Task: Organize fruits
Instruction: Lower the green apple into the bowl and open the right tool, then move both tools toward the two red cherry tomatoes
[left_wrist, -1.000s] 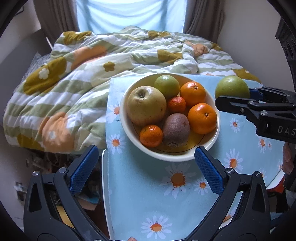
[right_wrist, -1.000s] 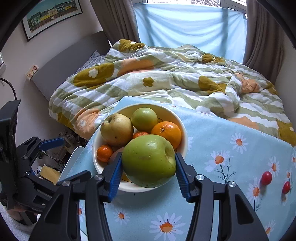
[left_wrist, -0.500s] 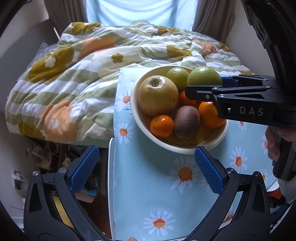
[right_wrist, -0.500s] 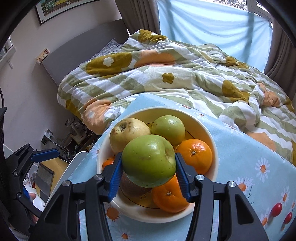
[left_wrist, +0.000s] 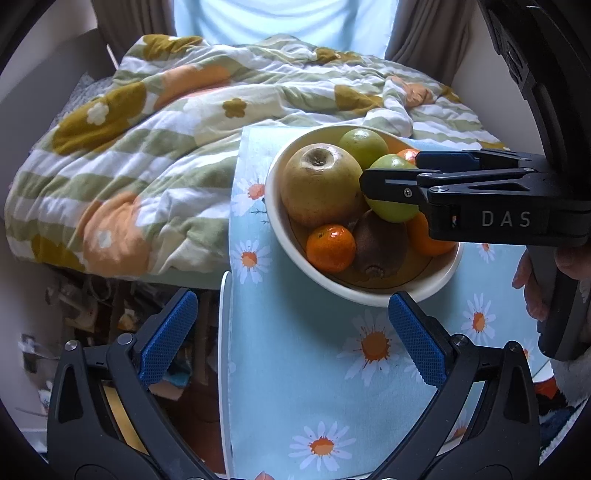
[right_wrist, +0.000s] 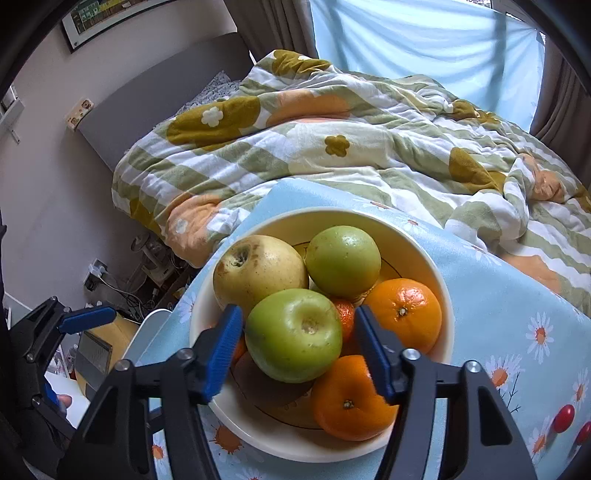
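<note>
A cream bowl (right_wrist: 417, 236) (left_wrist: 280, 236) on the daisy-print table holds a yellow apple (right_wrist: 258, 271) (left_wrist: 319, 184), a green apple (right_wrist: 341, 260), oranges (right_wrist: 404, 314), a mandarin (left_wrist: 330, 248) and a kiwi (left_wrist: 380, 243). A second green apple (right_wrist: 293, 334) (left_wrist: 391, 212) rests on top of the pile between the fingers of my right gripper (right_wrist: 299, 350). The jaws stand apart, with gaps on both sides of the apple. My left gripper (left_wrist: 291, 332) is open and empty in front of the bowl, at the table's left edge.
A bed with a flowered quilt (right_wrist: 332, 140) lies behind the table. Two red cherry tomatoes (right_wrist: 563, 422) sit on the table at the right. Clutter and a socket (right_wrist: 98, 267) lie on the floor to the left.
My right gripper moved over the bowl with the green apple, lowered it onto the fruit pile and opened. My left gripper drifted left.
</note>
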